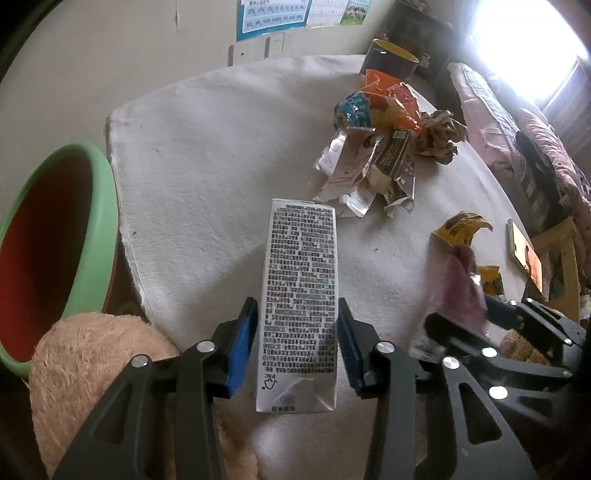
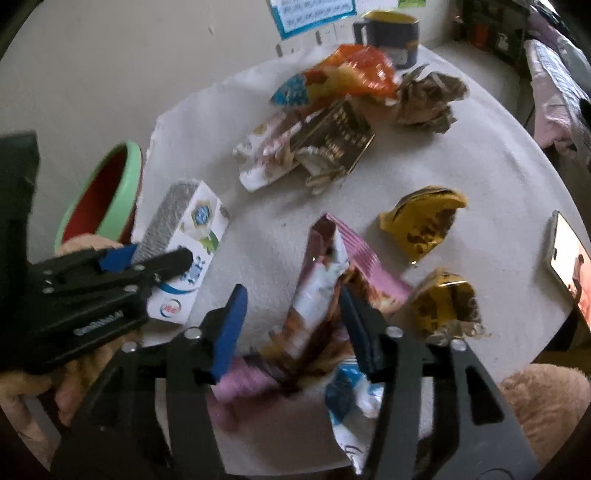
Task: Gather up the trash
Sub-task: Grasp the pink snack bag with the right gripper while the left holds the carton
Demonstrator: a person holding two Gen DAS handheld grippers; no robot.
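Observation:
A white milk carton with dense black print stands steeply tilted over the white cloth. My left gripper is shut on it, its blue pads against both long sides. From the right wrist, the same carton shows at the left. My right gripper is open around a pink and white snack wrapper that stands up between the jaws. The left pad is clear of the wrapper and the right pad is against its edge. A bin with a green rim and a red inside stands off the table's left edge.
A pile at the back of the table has an orange bag, flattened cartons and crumpled brown paper. Two yellow wrappers lie at the right, beside a phone. A dark mug stands at the far edge. Fuzzy sleeves are near.

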